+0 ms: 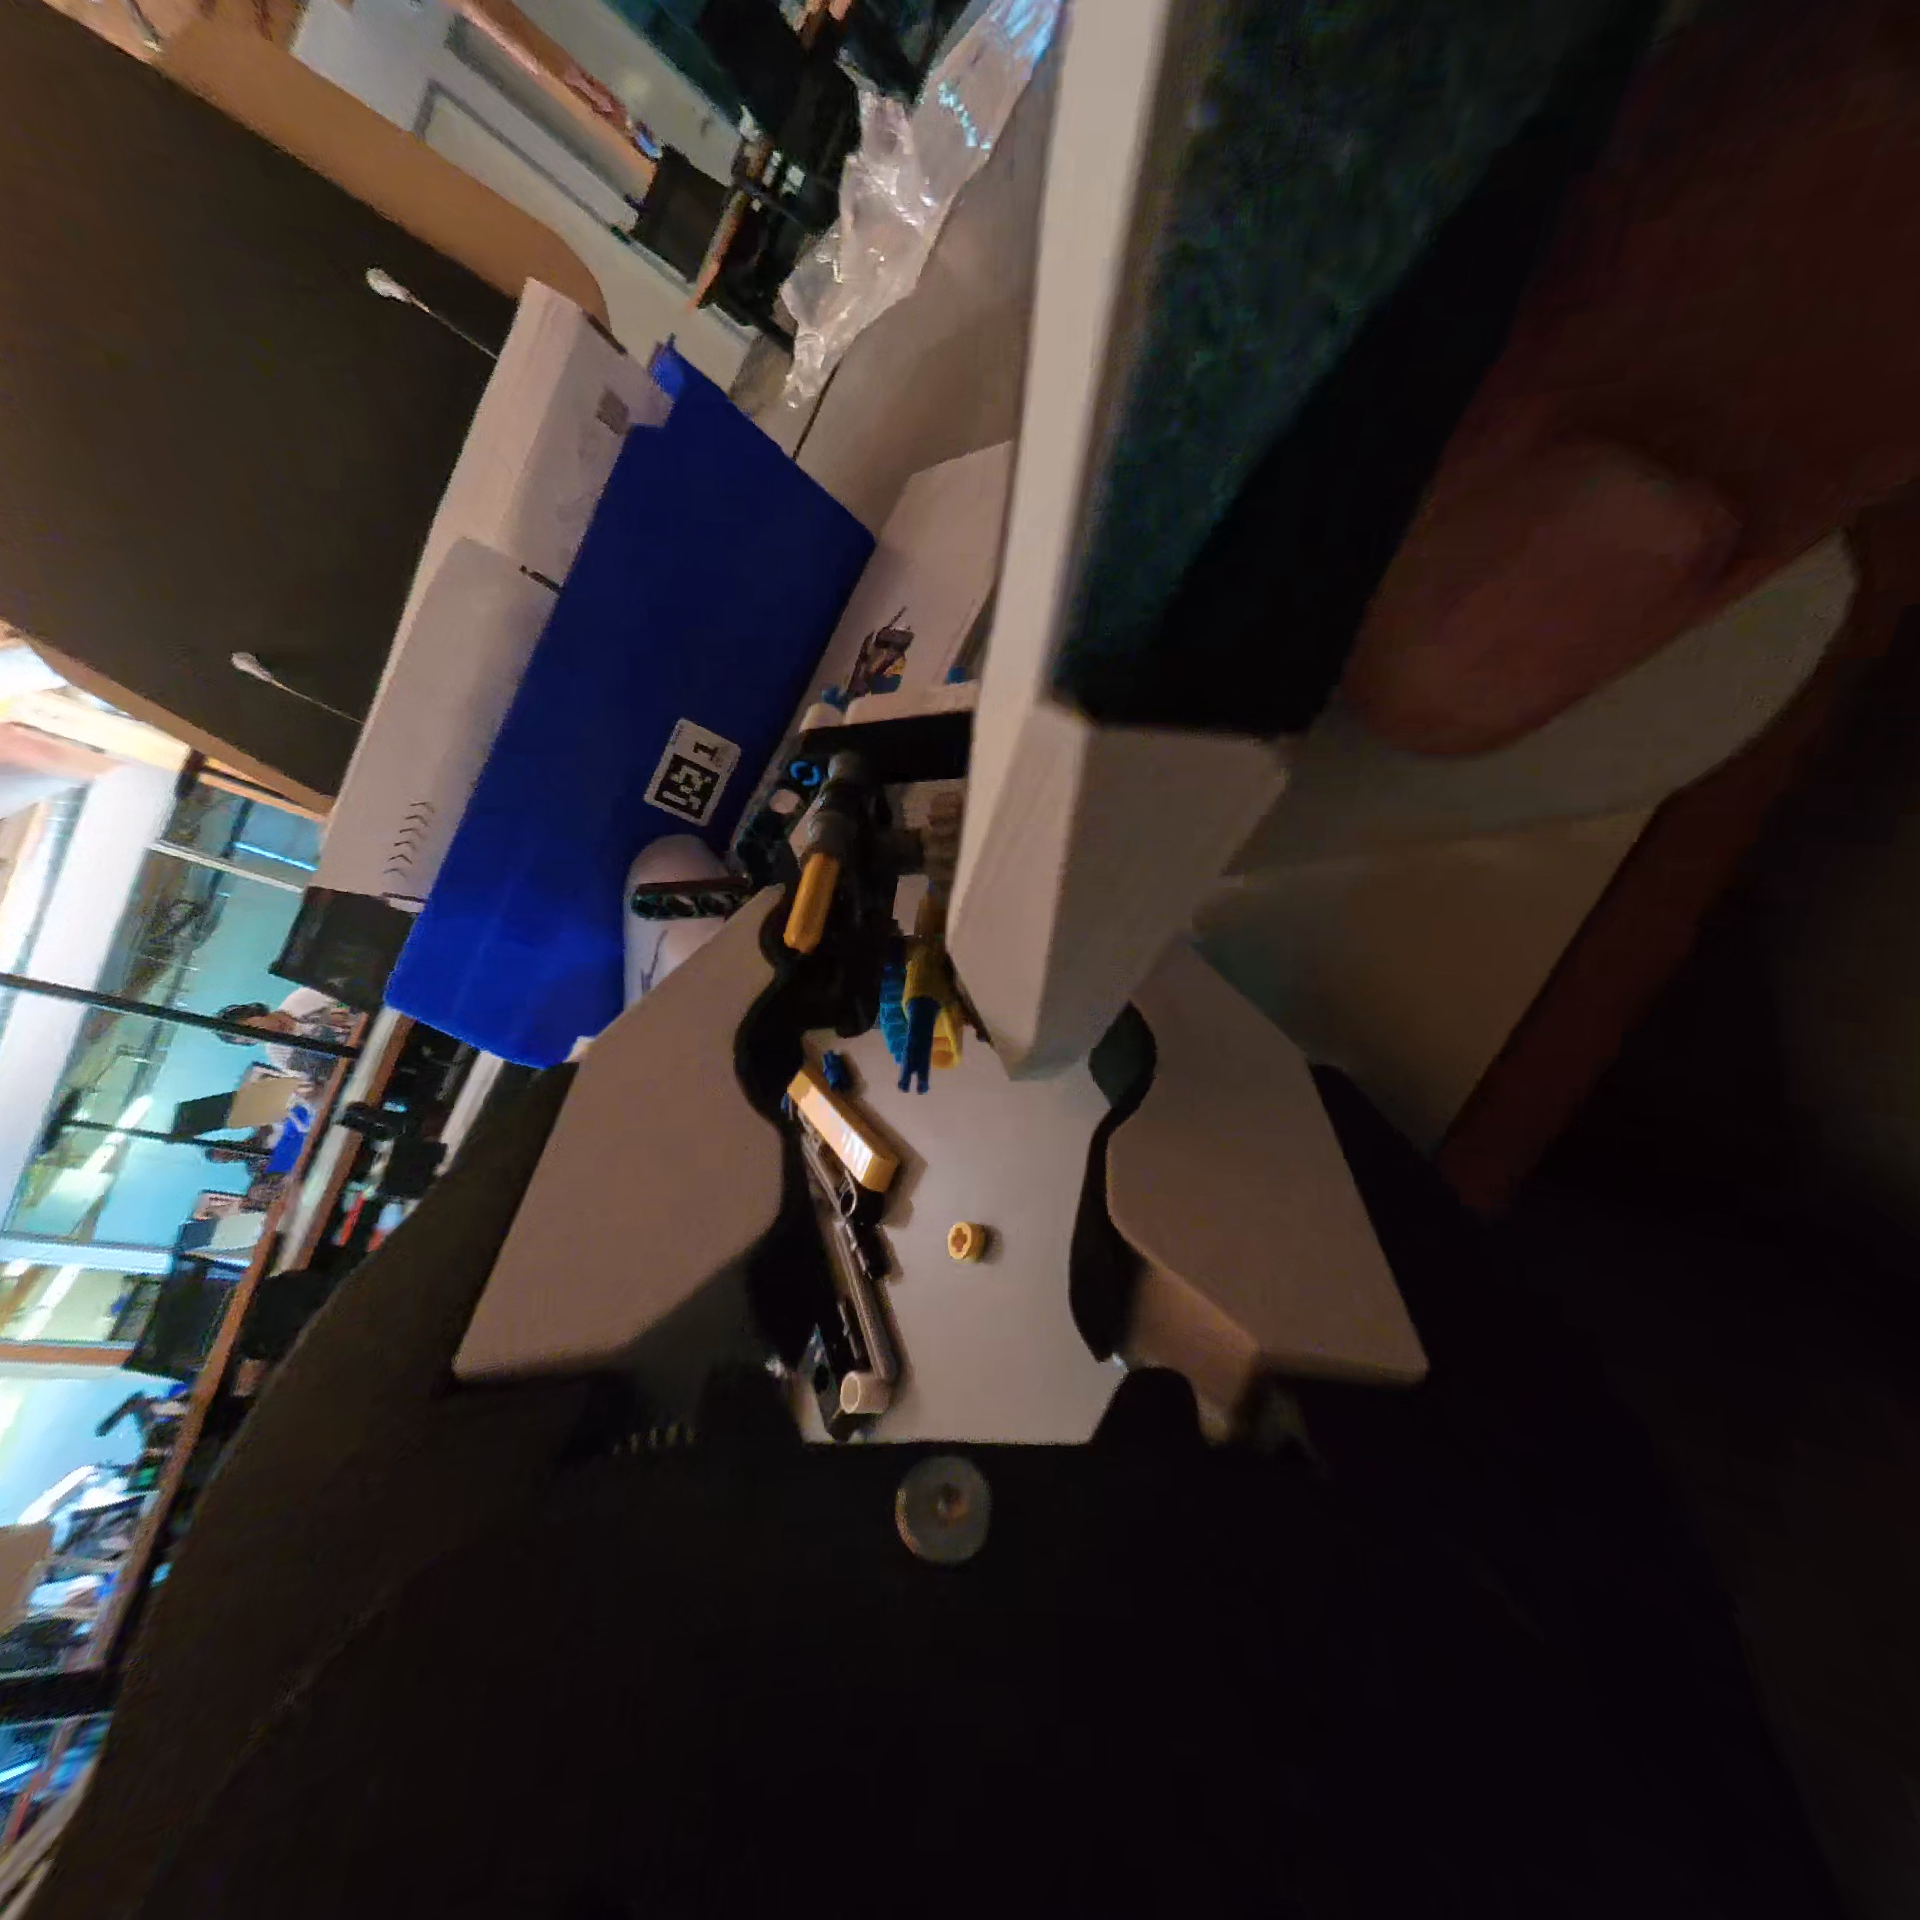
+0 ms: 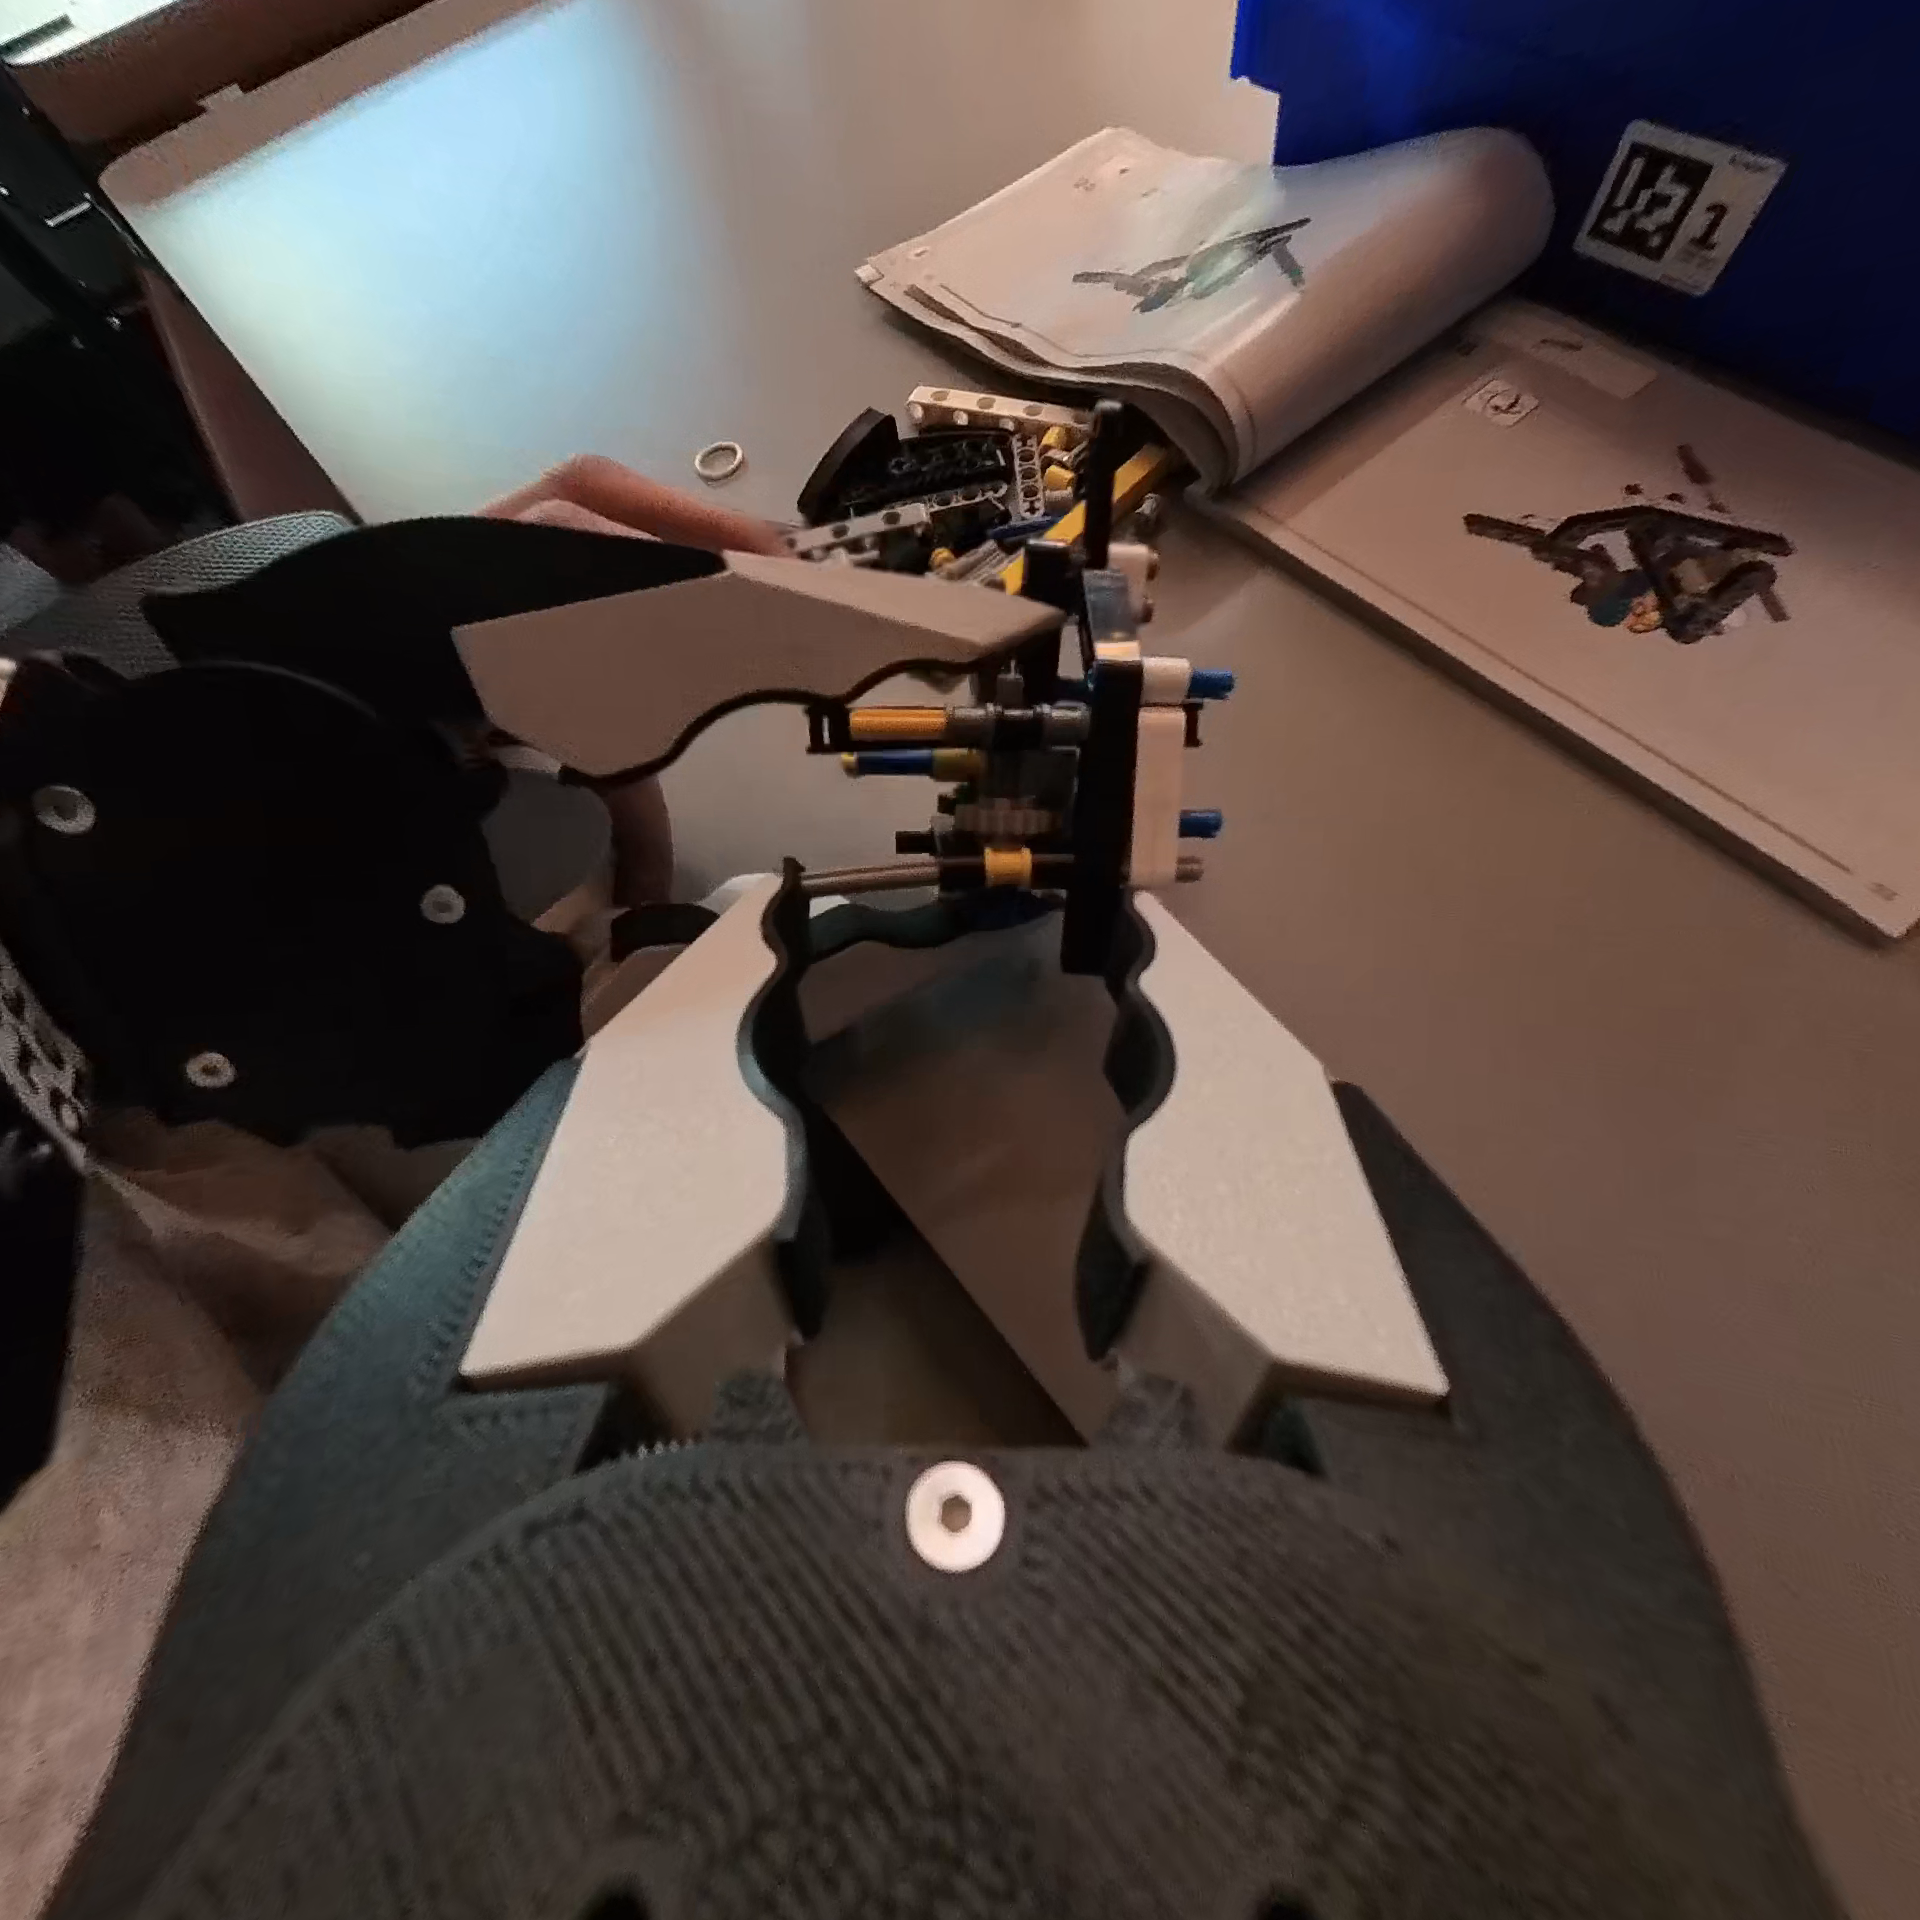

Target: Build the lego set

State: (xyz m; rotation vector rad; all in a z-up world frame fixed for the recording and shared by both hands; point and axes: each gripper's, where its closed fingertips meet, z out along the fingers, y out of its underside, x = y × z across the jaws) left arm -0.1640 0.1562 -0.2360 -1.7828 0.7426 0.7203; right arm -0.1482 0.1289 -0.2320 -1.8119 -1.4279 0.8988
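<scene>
The half-built lego assembly (image 2: pixel 1039 769), black and white beams with yellow, blue and grey axles, hangs above the table. My left gripper (image 1: pixel 945 966) comes in from the left. Its upper finger (image 2: pixel 748 644) lies on the assembly's top and its lower finger sits under it, so it looks shut on it. In the left wrist view the assembly (image 1: pixel 862 831) sits at my left fingertip. My right gripper (image 2: pixel 956 914) is open, its tips on either side of the assembly's lower end. Its finger (image 1: pixel 1060 727) hides my left gripper's other tip.
A pile of loose lego pieces (image 2: pixel 966 468) lies beyond the assembly, with a small ring (image 2: pixel 719 460) beside it. Two instruction booklets (image 2: pixel 1195 291) (image 2: pixel 1558 582) and a blue bin (image 2: pixel 1558 83) stand at the right. Loose pieces, including a tan beam (image 1: pixel 842 1143) and a yellow bush (image 1: pixel 966 1242), lie below my left gripper. My left and right fingertips are right by each other.
</scene>
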